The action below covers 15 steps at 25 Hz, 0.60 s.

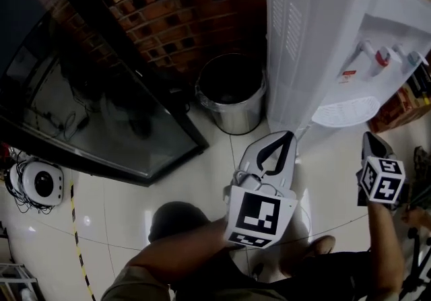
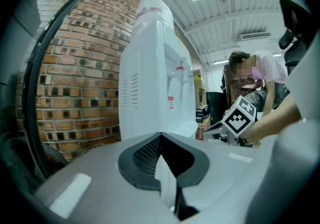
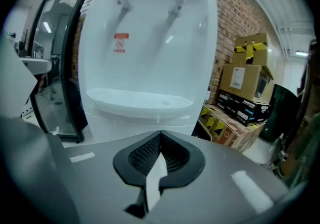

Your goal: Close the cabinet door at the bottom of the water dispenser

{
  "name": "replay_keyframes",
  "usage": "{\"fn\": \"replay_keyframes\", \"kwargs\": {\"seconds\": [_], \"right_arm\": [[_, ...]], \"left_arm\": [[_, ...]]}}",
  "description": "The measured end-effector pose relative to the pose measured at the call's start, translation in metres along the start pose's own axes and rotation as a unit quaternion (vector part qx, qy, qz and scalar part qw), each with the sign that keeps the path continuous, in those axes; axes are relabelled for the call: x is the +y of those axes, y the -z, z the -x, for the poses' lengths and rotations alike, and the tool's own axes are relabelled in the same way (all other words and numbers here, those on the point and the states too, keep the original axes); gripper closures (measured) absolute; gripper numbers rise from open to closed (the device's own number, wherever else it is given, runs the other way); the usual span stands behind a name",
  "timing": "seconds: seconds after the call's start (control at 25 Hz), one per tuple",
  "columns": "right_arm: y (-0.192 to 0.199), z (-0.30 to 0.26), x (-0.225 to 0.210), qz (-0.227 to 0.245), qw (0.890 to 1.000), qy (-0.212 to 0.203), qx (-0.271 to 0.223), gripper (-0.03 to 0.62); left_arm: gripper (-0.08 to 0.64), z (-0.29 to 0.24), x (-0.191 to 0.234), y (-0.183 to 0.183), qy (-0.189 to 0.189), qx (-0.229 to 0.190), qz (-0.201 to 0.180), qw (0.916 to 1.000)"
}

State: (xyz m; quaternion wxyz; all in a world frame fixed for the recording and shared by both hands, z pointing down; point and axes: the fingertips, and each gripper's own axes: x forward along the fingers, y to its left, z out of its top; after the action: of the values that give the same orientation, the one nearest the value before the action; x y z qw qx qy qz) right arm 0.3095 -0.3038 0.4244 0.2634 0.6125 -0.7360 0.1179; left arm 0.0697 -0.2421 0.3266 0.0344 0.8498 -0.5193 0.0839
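The white water dispenser stands at the upper right, with two taps and a drip tray. Its bottom cabinet lies below the tray, and the grippers' bodies hide the door in both gripper views. My left gripper is shut on nothing, its tips near the dispenser's lower left corner. In the left gripper view the dispenser shows from the side beyond the left gripper. My right gripper is shut and empty in front of the dispenser, just right of the tray. In the right gripper view it faces the dispenser's front under the tray.
A steel bin stands left of the dispenser against the brick wall. A dark-framed glass door fills the left. Cardboard boxes are stacked right of the dispenser. A person in a pink top bends behind.
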Motion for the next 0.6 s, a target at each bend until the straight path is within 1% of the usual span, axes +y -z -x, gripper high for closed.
{"fn": "replay_keyframes", "kwargs": {"seconds": [0.12, 0.24, 0.36, 0.48, 0.6], "right_arm": [[-0.025, 0.058, 0.007, -0.025, 0.998, 0.009, -0.064, 0.578], [-0.043, 0.119, 0.015, -0.044, 0.991, 0.021, -0.122, 0.578], [-0.048, 0.172, 0.025, -0.066, 0.986, 0.024, -0.154, 0.578], [-0.049, 0.218, 0.042, -0.084, 0.981, 0.017, -0.176, 0.578], [-0.051, 0.258, 0.065, -0.077, 0.975, 0.015, -0.209, 0.578]], "left_arm": [[0.560, 0.022, -0.013, -0.003, 0.018, -0.009, -0.006, 0.9998], [0.560, 0.046, -0.021, -0.002, 0.024, -0.012, -0.016, 0.9995], [0.560, 0.073, -0.024, -0.001, 0.021, -0.015, -0.026, 0.9993], [0.560, 0.102, -0.023, -0.002, 0.015, -0.018, -0.032, 0.9992], [0.560, 0.129, -0.020, -0.006, 0.008, -0.026, -0.039, 0.9988]]}}
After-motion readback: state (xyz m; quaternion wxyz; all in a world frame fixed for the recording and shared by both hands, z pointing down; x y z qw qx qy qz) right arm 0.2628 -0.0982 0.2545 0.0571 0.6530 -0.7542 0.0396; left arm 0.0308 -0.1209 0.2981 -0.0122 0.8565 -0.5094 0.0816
